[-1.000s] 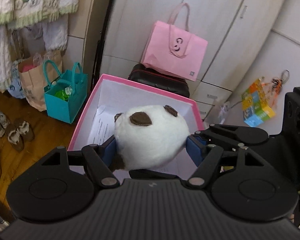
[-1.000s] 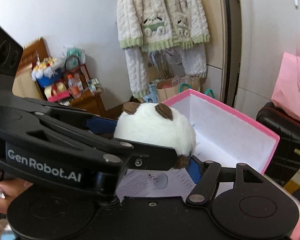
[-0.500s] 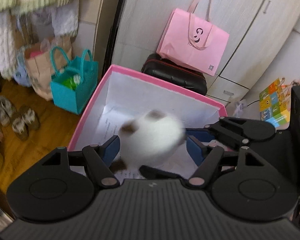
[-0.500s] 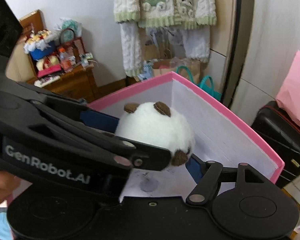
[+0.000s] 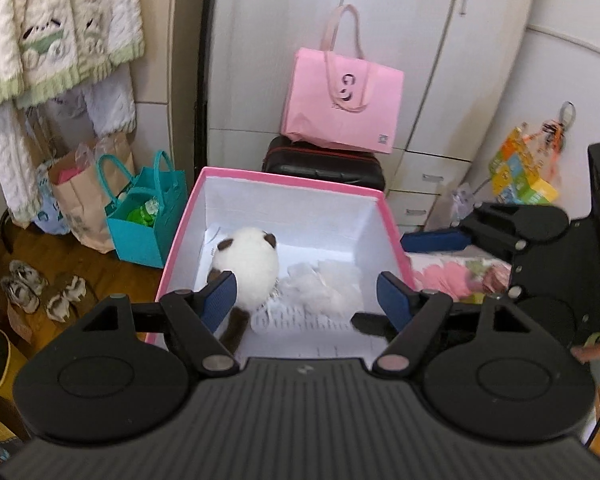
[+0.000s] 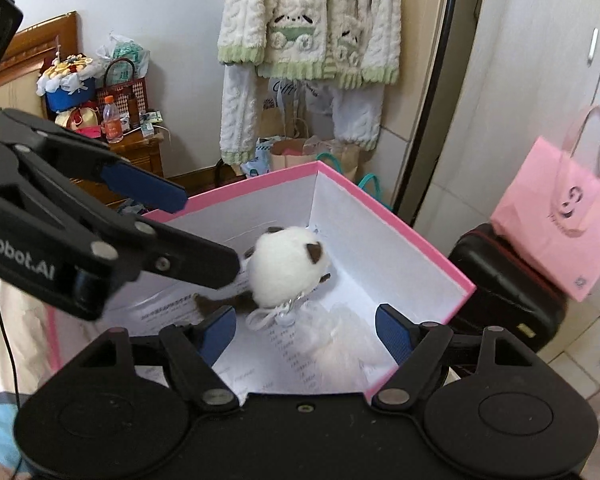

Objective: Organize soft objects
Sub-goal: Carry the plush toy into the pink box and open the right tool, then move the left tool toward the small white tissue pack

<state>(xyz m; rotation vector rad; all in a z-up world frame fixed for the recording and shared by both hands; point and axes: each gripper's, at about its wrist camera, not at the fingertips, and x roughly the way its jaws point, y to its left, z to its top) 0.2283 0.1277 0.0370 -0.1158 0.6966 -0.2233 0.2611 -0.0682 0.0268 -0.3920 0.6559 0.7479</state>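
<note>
A white plush toy (image 5: 249,270) with brown ears lies inside the pink box (image 5: 292,181), on printed paper near its left wall; it also shows in the right wrist view (image 6: 286,272). A white fluffy item (image 5: 327,286) lies beside it in the box. My left gripper (image 5: 306,300) is open and empty above the box's near side. My right gripper (image 6: 305,330) is open and empty over the box (image 6: 400,226); it shows at the right in the left wrist view (image 5: 434,240).
A pink paper bag (image 5: 340,104) stands on a black case (image 5: 324,164) behind the box. A teal bag (image 5: 144,216) and a brown paper bag (image 5: 80,196) stand to the left. Slippers (image 5: 40,286) lie on the wooden floor. Pink soft items (image 5: 444,280) lie right of the box.
Both grippers opened and let go of the plush toy. It dropped from between the fingers into the pink box. The grippers have pulled back and up.
</note>
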